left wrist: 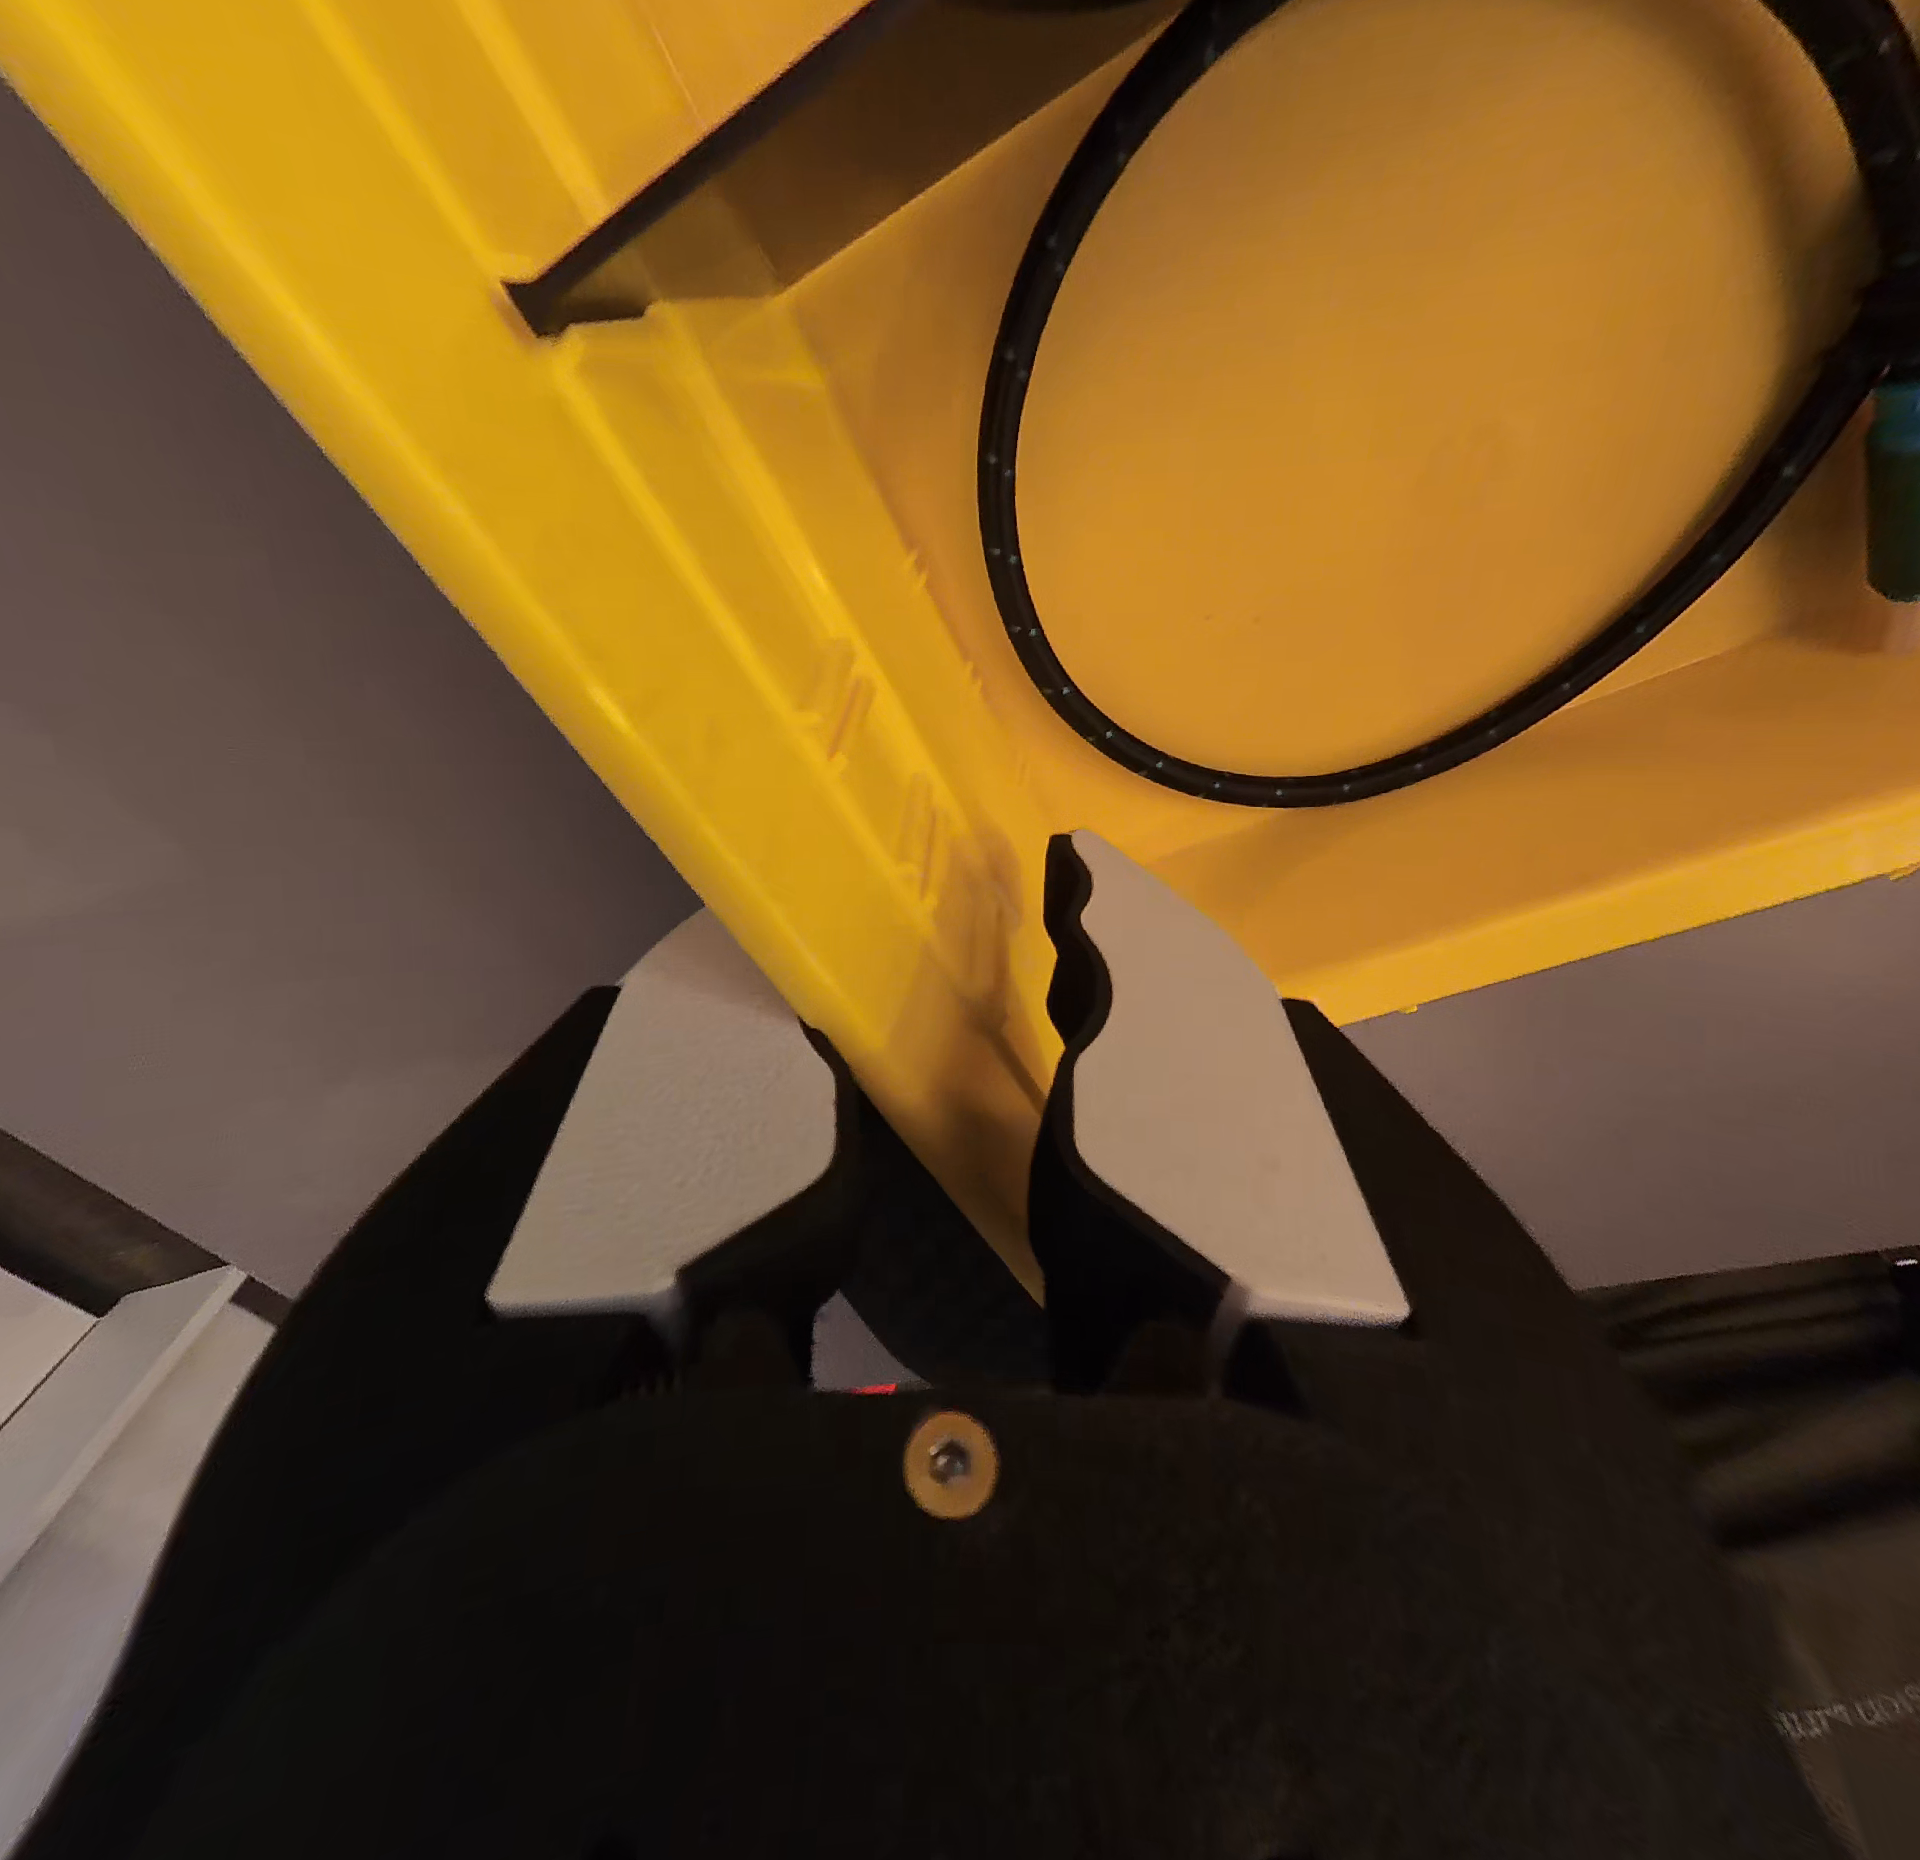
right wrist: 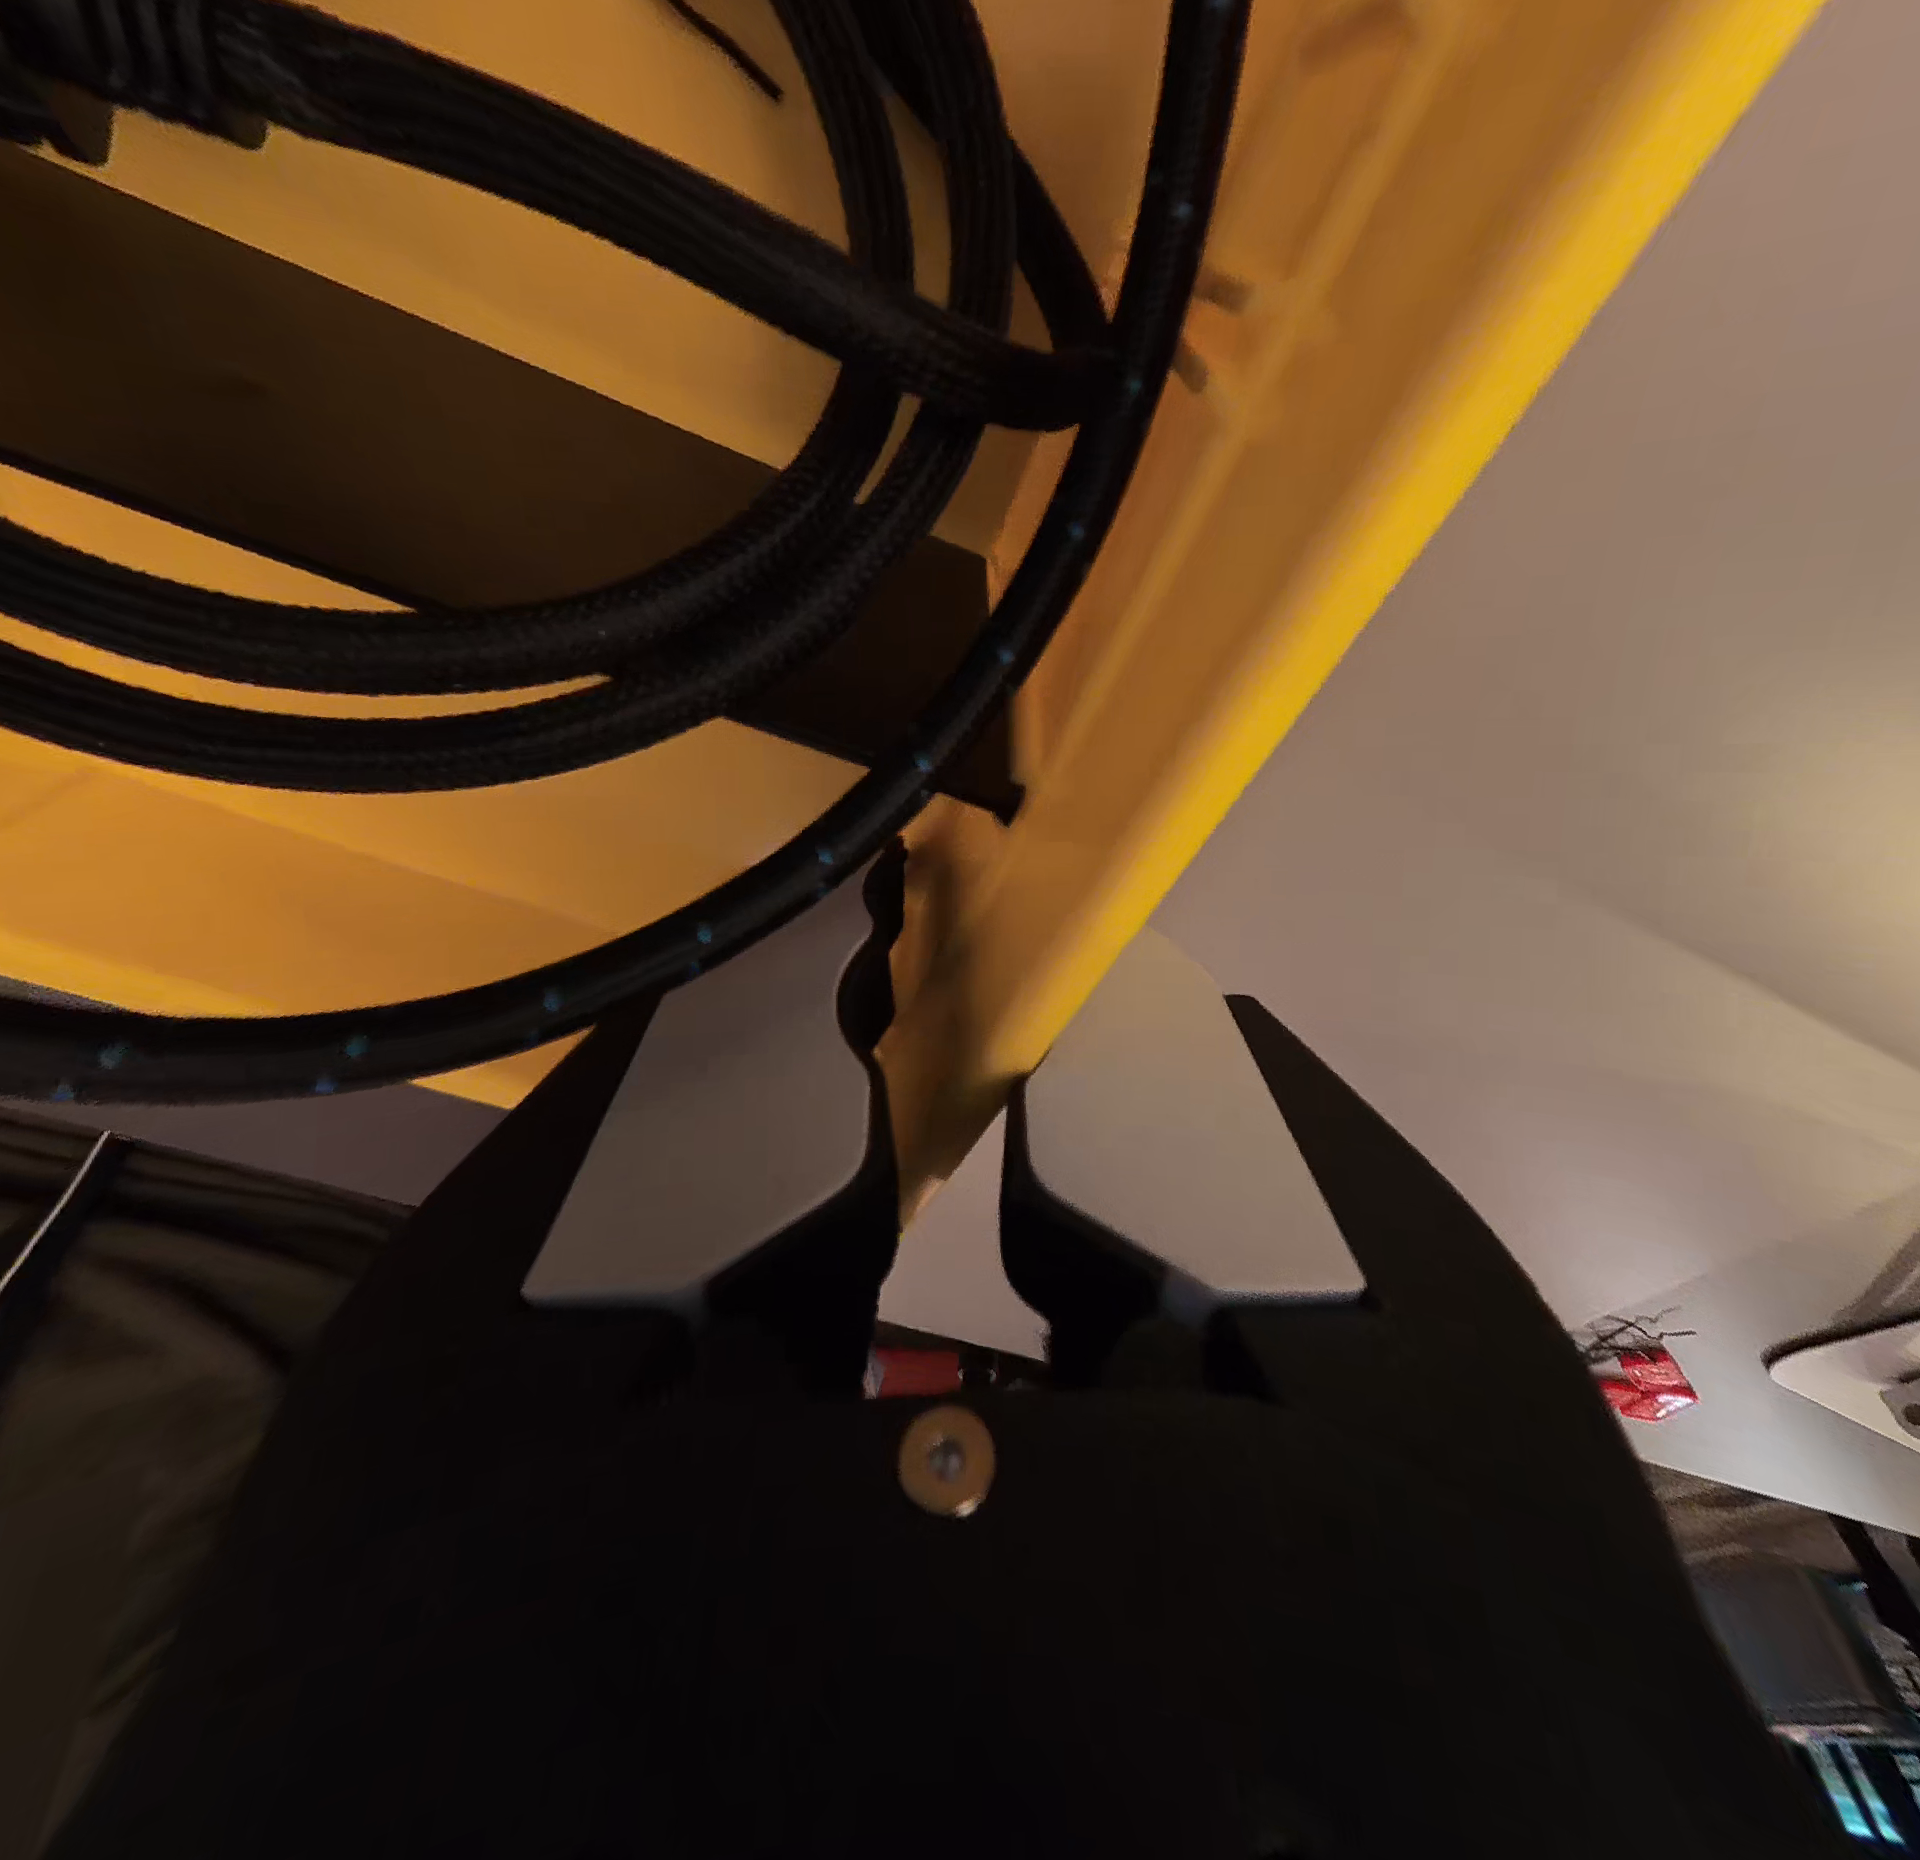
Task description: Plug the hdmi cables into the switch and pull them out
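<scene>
A yellow plastic bin (left wrist: 644,563) holds the cables. A thin black cable with pale flecks (left wrist: 1013,522) lies looped on its floor, beside a green plug end (left wrist: 1893,501). My left gripper (left wrist: 935,948) is shut on the bin's side wall, one finger inside and one outside. In the right wrist view the bin's other wall (right wrist: 1351,522) runs between the fingers of my right gripper (right wrist: 956,1021), which is shut on it. Coiled thick braided black cables (right wrist: 623,626) and the flecked cable (right wrist: 1039,605) lie inside. No switch is in view.
A dark divider panel (left wrist: 707,210) stands in a slot inside the bin and also shows in the right wrist view (right wrist: 416,439). A pale surface (right wrist: 1558,875) lies beyond the bin, with a small red object (right wrist: 1647,1384) on it. Dark gear (left wrist: 1766,1395) sits at the lower right.
</scene>
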The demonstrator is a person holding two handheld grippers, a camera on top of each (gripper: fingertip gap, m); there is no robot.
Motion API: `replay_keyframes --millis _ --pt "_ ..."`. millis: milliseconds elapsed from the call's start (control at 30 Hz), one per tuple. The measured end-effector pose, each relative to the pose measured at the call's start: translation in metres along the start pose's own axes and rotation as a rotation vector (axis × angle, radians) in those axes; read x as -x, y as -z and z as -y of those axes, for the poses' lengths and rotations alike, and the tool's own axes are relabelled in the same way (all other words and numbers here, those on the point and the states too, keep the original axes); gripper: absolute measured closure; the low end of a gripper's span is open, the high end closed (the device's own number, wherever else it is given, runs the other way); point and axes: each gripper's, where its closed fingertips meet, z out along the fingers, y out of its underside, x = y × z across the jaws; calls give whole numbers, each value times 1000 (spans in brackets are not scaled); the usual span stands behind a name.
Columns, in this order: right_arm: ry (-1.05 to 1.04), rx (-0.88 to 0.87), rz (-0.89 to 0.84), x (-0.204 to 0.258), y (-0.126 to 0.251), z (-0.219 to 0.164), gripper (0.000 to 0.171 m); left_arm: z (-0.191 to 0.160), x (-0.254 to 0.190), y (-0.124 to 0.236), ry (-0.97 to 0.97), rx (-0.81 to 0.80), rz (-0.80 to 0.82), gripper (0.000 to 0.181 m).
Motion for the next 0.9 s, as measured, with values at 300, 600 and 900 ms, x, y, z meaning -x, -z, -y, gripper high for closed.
replay_keyframes --millis 300,600,900 --pt "39 34 -47 23 -2 1 147 -8 -13 1 -36 21 -50 147" --pt "81 29 87 32 4 -1 147 -7 -14 20 -52 -102 -140 145" --pt "39 -190 -29 22 54 -12 144 26 7 109 -87 -619 44 134"
